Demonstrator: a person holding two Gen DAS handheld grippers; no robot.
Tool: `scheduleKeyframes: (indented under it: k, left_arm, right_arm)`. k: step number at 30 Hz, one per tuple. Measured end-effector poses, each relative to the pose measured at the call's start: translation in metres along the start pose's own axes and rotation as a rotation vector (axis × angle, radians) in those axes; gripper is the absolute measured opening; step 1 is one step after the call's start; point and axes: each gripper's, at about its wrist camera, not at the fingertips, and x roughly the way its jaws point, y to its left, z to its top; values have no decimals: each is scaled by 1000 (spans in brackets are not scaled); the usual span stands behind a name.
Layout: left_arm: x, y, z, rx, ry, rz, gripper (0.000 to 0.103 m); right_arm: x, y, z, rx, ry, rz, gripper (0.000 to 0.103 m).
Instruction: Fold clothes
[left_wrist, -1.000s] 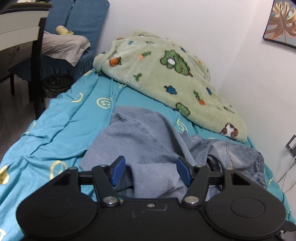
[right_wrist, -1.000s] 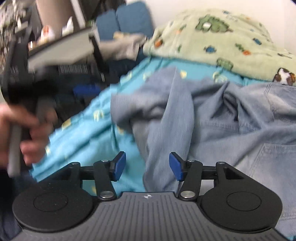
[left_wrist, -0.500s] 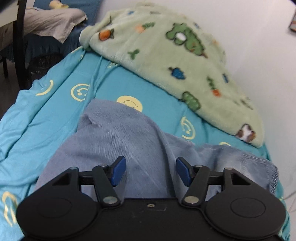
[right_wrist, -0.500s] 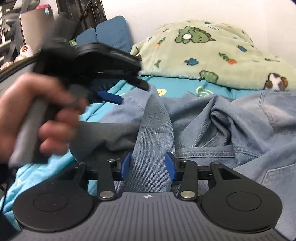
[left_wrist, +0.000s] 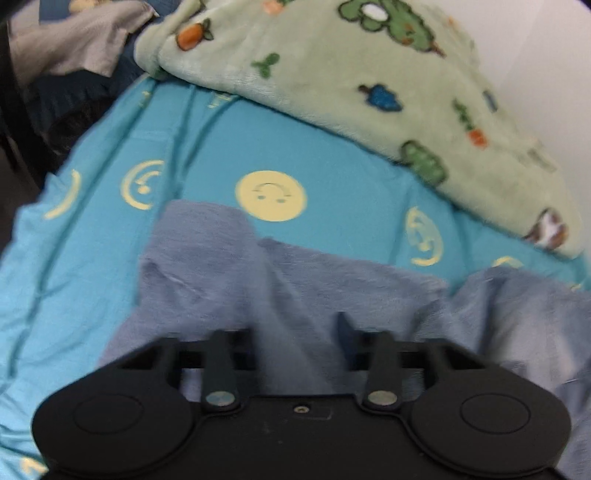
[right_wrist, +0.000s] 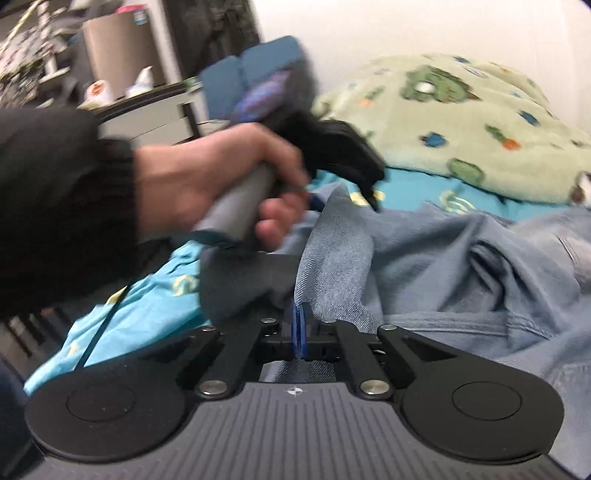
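A pair of light blue jeans (left_wrist: 280, 291) lies crumpled on the bed. In the left wrist view my left gripper (left_wrist: 299, 332) stands open, with a ridge of denim rising between its blurred fingers. In the right wrist view my right gripper (right_wrist: 300, 325) is shut on a raised fold of the jeans (right_wrist: 332, 258). The left gripper (right_wrist: 332, 158), held in a hand, also shows there, over the far end of the same fold; its fingertips are blurred.
A turquoise sheet (left_wrist: 92, 258) with yellow smiley faces covers the bed. A green cartoon blanket (left_wrist: 369, 81) is heaped at the far side against the white wall. A dark chair and a blue couch (right_wrist: 258, 70) stand left of the bed.
My right gripper has shut on the denim fold. My left gripper has moved forward over the jeans, and its fingers have drawn somewhat closer together around the ridge.
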Motion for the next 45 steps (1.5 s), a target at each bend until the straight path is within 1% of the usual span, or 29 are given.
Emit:
scheduleKeyframes:
  k: [2, 5, 8, 9, 11, 14, 16, 17, 19, 21, 23, 24, 26, 28, 29, 31, 32, 33, 34, 35, 36, 38, 39, 42, 43, 45]
  left_arm:
    - [-7, 4, -1, 0, -15, 13, 2]
    - [-37, 19, -2, -40, -83, -19, 1]
    - [-86, 36, -3, -113, -162, -78, 1]
    - [-103, 43, -8, -136, -183, -86, 1]
    - [-131, 65, -29, -197, -207, -79, 1]
    - [-173, 98, -60, -289, -243, -68, 1]
    - [-201, 120, -81, -350, -266, -60, 1]
    - [-211, 131, -92, -377, -271, -51, 1]
    - [-215, 150, -116, -413, -246, -5, 1]
    - [-211, 163, -135, -430, -209, 47, 2]
    - [-199, 173, -146, -424, -167, 75, 2]
    - [-194, 179, -151, -434, -140, 82, 2]
    - [-186, 194, -158, -515, -90, 67, 2]
    - [-189, 200, -159, -533, -89, 55, 5]
    - [-191, 200, -158, -530, -94, 56, 8]
    - [-199, 196, -157, -491, -115, 69, 12]
    - [-204, 194, -156, -472, -126, 75, 19]
    - [-208, 191, -155, -449, -143, 83, 33]
    - [-213, 186, -154, -421, -174, 93, 42]
    - [-216, 182, -153, -395, -211, 96, 55]
    - [-218, 177, -150, -373, -242, 95, 59]
    - [-217, 166, -142, -321, -263, 101, 60]
    - [-214, 159, -138, -282, -270, 101, 61]
    - [-198, 135, -124, -128, -288, 98, 64]
    - [-189, 127, -118, -79, -273, 89, 65]
    - [-168, 112, -105, 10, -224, 71, 66]
  right_arm:
    - [0, 2, -2, -8, 8, -5, 2]
    - [-4, 2, -3, 5, 5, -4, 2]
    - [-10, 5, -5, -1, -11, 1, 2]
    - [-12, 6, -5, -11, -18, 1, 2]
    - [-16, 11, -6, -33, -34, 4, 2]
    - [-29, 21, -6, -58, -64, 40, 1]
    - [-38, 31, -6, -94, -68, 63, 1]
    - [-40, 37, -6, -115, -55, 81, 1]
    - [-41, 47, -10, -139, 1, 123, 1]
    - [-37, 57, -18, -166, 81, 154, 1]
    - [-27, 63, -27, -184, 174, 178, 1]
    - [-21, 64, -31, -183, 221, 187, 1]
    - [-11, 65, -39, -181, 302, 195, 1]
    - [-4, 63, -45, -172, 357, 185, 1]
    - [-3, 60, -44, -154, 364, 182, 2]
    - [-5, 53, -41, -114, 365, 181, 4]
    - [-8, 51, -38, -104, 354, 176, 6]
    - [-12, 50, -35, -96, 341, 169, 7]
    - [-16, 48, -33, -87, 329, 163, 8]
    - [-20, 46, -29, -74, 306, 165, 9]
    - [-24, 44, -27, -55, 289, 173, 10]
    - [-30, 40, -23, -18, 258, 181, 16]
    - [-31, 37, -21, -3, 243, 180, 16]
    - [-35, 27, -15, 49, 200, 170, 22]
    - [-34, 24, -13, 69, 191, 166, 25]
    - [-30, 16, -11, 107, 182, 155, 28]
